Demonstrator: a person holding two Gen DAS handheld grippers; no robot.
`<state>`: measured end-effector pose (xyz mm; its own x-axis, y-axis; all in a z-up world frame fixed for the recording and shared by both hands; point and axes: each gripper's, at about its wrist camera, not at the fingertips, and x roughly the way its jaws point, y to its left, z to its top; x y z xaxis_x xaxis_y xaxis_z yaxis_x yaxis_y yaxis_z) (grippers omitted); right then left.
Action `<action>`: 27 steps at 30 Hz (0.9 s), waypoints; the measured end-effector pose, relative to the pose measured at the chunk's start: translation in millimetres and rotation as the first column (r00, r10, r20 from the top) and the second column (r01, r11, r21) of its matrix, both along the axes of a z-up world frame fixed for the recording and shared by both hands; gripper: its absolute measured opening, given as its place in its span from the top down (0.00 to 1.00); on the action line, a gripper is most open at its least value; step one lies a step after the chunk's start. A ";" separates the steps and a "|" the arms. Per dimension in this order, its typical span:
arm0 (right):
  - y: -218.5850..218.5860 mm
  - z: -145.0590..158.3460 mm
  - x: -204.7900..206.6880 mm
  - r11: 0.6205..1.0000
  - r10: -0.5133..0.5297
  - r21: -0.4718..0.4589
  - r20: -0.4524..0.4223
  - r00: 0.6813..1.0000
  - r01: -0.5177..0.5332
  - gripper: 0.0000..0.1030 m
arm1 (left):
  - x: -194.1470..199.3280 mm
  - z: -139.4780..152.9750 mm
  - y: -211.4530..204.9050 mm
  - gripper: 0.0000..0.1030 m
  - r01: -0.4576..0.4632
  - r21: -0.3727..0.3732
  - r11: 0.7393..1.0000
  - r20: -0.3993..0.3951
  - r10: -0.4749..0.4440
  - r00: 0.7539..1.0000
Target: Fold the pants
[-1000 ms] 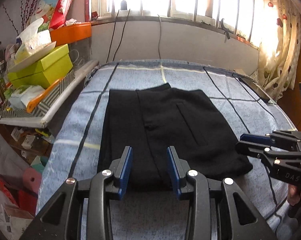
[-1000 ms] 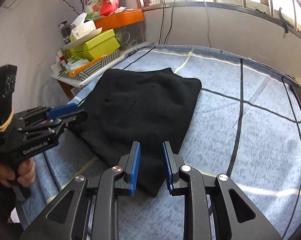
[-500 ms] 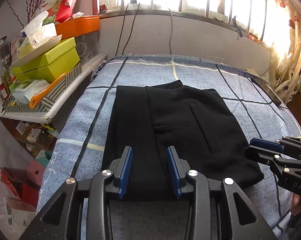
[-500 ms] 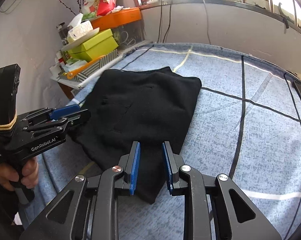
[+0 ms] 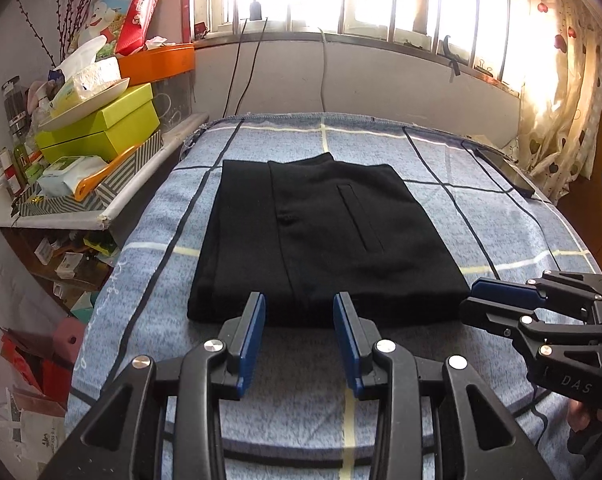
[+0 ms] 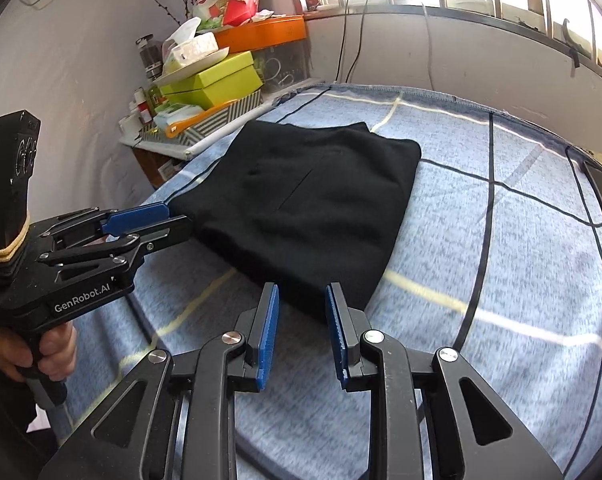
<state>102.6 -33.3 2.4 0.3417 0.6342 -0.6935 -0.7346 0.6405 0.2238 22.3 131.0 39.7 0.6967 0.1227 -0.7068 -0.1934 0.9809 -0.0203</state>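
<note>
The left tongs (image 5: 299, 320) stand open with nothing between the blue pads, their tips just short of the near edge of the pants (image 5: 321, 236). The right tongs (image 6: 302, 312) are open too; their jaws have just been opening wider, and nothing is between them. Their tips sit at the near right corner of the pants (image 6: 321, 208), apart from the cloth as far as can be told. In the left wrist view the right tongs (image 5: 471, 300) come in from the right, level with that same corner. In the right wrist view the left tongs (image 6: 177, 220) come in from the left, close by the near left corner, with a hand (image 6: 41, 354) gripping the handle below.

The pants are black and folded into a flat rectangle on the bed (image 5: 501, 220). The long axis runs away from the tongs toward the window wall. The near short edge lies across, square to both tongs; the far short edge has a small raised peak at its middle. A lengthwise seam runs down the left part, and a slit pocket lies along the long axis right of centre. The pants sit left of the middle of the blue checked bedcover, nearer the cluttered shelf (image 5: 113, 216) with green boxes (image 5: 101, 128). A phone (image 5: 509, 174) lies at the far right edge of the bed.
</note>
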 end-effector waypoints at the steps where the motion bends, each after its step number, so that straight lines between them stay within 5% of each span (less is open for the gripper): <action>1: -0.8 -0.3 -2.6 1.000 0.000 -0.005 0.004 1.000 0.001 0.67 | -1.7 -1.7 -1.1 0.63 -0.001 -0.002 1.000 -0.004 0.001 1.000; 20: -4.1 -0.9 -9.1 0.999 -0.038 -0.007 0.041 0.998 0.038 0.62 | -1.8 -6.0 -0.7 0.63 -0.026 -0.004 1.000 -0.001 0.026 1.000; 22: -1.2 -1.4 -3.8 0.999 -0.045 0.010 0.046 0.998 0.044 0.73 | 6.2 -5.9 2.3 0.63 -0.009 -0.007 1.000 0.023 0.009 1.000; 27: 10.2 -11.0 8.1 0.999 -0.046 -0.021 0.026 0.999 0.047 0.74 | 23.8 -19.3 10.6 0.63 -0.042 0.060 0.997 0.006 0.041 0.999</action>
